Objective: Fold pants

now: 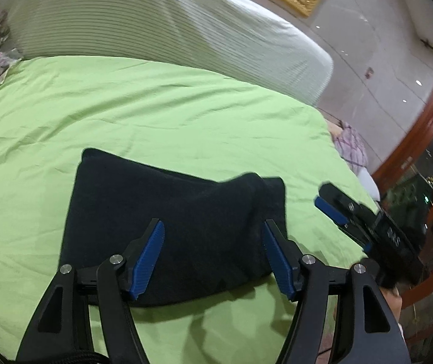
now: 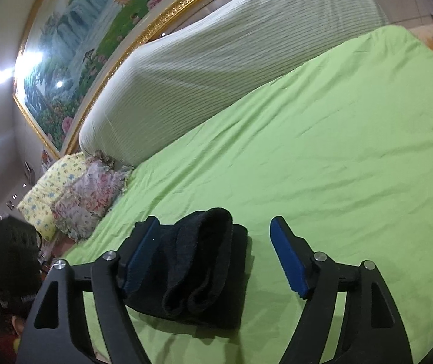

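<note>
both grippers, left gripper (image 1: pixel 213 254) and right gripper (image 2: pixel 216 254), gape empty over the folded black pants (image 1: pixel 168 227); lift away cleanly, snagging no cloth.

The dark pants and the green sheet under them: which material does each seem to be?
Dark pants: probably a thick knit or fleece, matte and fuzzy, with ribbed folded edges. Green sheet: likely thin woven cotton or a blend, smooth with fine creases; the exact fibre cannot be told.
</note>
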`<state>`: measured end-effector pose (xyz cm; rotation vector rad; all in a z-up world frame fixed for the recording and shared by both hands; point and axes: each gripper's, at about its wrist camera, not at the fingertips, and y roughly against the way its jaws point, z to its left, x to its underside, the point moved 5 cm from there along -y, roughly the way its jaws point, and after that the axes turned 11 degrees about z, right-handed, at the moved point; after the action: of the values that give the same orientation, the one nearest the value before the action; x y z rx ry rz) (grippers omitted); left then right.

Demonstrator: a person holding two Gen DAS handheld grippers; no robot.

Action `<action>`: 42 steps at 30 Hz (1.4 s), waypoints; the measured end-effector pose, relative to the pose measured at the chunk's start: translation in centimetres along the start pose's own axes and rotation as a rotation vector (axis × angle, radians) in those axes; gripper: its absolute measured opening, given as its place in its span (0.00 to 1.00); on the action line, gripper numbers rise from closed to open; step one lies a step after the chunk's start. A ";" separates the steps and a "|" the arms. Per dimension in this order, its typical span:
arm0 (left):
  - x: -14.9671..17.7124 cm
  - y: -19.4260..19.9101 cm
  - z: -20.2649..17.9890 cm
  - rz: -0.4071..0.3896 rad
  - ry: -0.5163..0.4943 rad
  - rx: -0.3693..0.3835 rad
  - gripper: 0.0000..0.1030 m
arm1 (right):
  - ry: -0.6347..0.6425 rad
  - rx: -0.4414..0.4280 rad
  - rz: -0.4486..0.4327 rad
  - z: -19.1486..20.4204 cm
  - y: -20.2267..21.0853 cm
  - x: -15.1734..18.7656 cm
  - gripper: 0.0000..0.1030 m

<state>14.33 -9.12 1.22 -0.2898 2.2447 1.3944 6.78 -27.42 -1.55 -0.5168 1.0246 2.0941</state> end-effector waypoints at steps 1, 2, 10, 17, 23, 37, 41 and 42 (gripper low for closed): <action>-0.6 -0.1 0.3 0.000 0.010 -0.019 0.65 | 0.004 0.009 0.005 -0.1 -0.1 0.0 0.74; -0.9 -0.2 0.4 0.002 0.016 -0.028 0.65 | 0.008 0.020 0.009 -0.1 -0.1 0.1 0.74; -2.8 0.8 3.8 -0.034 0.088 -0.093 0.65 | 0.062 0.113 0.020 1.7 -0.9 0.7 0.78; -2.1 0.8 6.3 -0.038 0.104 -0.115 0.69 | 0.083 0.143 0.037 3.4 -2.0 1.4 0.79; -2.2 0.0 8.6 -0.032 0.087 -0.129 0.74 | 0.083 0.214 0.065 4.0 -3.6 1.7 0.82; -2.4 -3.6 12.4 0.036 0.153 -0.037 0.71 | 0.088 0.390 0.129 3.7 -5.7 2.6 0.82; -2.4 -4.9 13.9 0.062 0.191 -0.018 0.70 | 0.123 0.461 0.153 2.7 -5.9 3.2 0.82; -2.4 -5.4 14.2 0.073 0.195 -0.019 0.70 | 0.131 0.470 0.154 2.3 -5.7 3.4 0.82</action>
<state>22.67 0.85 -7.05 -0.3679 2.4219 1.4824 8.83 -21.77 -5.18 -0.3468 1.6194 1.8740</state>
